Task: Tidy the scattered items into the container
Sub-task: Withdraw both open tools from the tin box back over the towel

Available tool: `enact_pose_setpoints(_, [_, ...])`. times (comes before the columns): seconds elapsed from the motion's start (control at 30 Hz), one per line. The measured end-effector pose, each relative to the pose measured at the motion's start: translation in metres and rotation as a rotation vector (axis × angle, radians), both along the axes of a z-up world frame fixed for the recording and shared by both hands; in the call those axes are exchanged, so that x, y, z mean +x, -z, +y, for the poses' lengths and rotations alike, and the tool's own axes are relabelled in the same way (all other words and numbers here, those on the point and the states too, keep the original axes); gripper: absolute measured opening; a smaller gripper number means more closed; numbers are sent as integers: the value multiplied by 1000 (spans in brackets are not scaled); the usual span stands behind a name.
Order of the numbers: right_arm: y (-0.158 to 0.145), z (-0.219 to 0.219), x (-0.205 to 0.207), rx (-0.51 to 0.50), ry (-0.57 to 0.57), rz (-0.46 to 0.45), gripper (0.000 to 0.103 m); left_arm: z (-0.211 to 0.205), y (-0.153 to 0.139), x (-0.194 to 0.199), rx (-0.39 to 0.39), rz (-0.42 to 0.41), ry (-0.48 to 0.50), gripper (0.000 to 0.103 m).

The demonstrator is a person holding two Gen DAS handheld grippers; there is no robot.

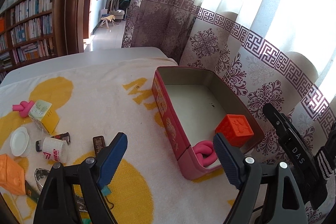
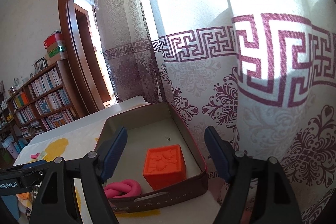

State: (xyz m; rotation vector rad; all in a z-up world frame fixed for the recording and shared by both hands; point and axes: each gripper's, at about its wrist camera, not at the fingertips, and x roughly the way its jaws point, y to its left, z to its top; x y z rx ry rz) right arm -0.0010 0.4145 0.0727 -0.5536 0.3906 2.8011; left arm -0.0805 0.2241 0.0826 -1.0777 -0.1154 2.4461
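An open red tin (image 1: 168,119) stands on the towel by the curtain. Inside it lie an orange embossed cube (image 1: 235,127) and a pink knotted rope (image 1: 204,152). My left gripper (image 1: 170,140) is open and empty, straddling the tin's near left wall from above. The right wrist view shows the tin (image 2: 163,194) from its short end, with the cube (image 2: 164,165) and the knot (image 2: 124,187) in it. My right gripper (image 2: 166,133) hangs open over the tin, holding nothing.
Scattered at the towel's left are a pink knot (image 1: 23,108), a yellow-white carton (image 1: 43,117), a white lid (image 1: 20,141), a tipped paper cup (image 1: 53,149), dark sachets (image 1: 98,143), another orange cube (image 1: 10,175) and a foil cup (image 1: 43,176). A patterned curtain (image 1: 241,68) hangs right behind the tin.
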Motion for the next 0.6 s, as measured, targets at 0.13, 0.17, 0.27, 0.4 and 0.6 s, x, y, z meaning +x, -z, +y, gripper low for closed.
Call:
enact_pose_setpoints(0.13, [1, -5, -2, 16, -12, -8, 79, -26, 0, 3, 7, -12, -45, 86])
enact_pose_setpoints(0.17, [2, -6, -3, 22, -12, -9, 79, -33, 0, 4, 7, -10, -59, 86])
enact_pose_setpoints(0.27, [2, -8, -4, 32, -10, -11, 80, -56, -1, 9, -2, -4, -101, 86])
enact_pose_setpoints(0.4, [4, -10, -6, 42, -6, -18, 80, -90, 2, 16, -37, 11, -170, 86])
enact_pose_setpoints(0.6, [6, -16, -7, 75, -5, -25, 81, -155, 10, 28, -90, 30, -324, 86])
